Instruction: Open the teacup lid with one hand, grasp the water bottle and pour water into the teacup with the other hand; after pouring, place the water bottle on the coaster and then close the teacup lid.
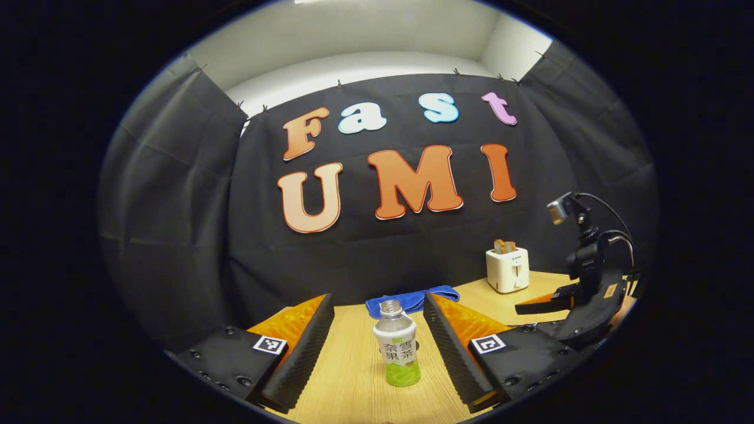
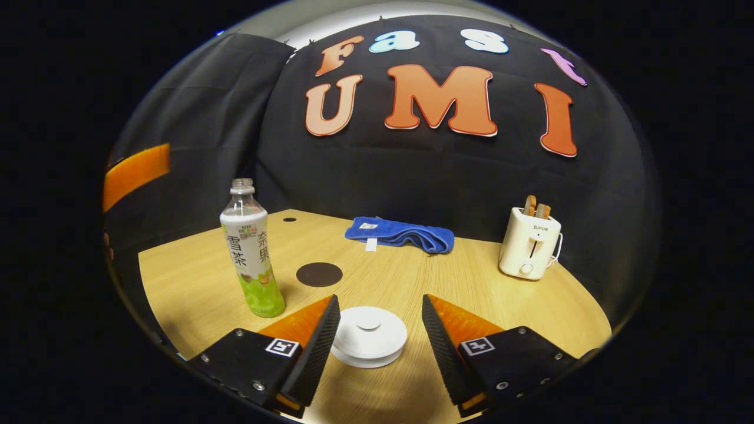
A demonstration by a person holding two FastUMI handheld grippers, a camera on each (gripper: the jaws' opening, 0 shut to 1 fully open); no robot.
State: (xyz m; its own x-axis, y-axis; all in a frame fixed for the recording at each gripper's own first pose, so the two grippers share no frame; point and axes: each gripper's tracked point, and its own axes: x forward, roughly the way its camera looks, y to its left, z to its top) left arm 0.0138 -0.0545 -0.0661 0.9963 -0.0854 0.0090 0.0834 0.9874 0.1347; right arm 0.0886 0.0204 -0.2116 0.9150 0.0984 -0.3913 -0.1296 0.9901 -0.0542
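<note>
A white toaster with two slices of bread in its slots is seen near the back of a wooden table. A crumpled blue towel is laid to its left.

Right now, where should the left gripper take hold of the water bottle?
Grip the water bottle on its straight labelled body, coming in level from the front. It stands upright between the open left gripper fingers; the neck narrows, so mid-body probably holds best.
</note>
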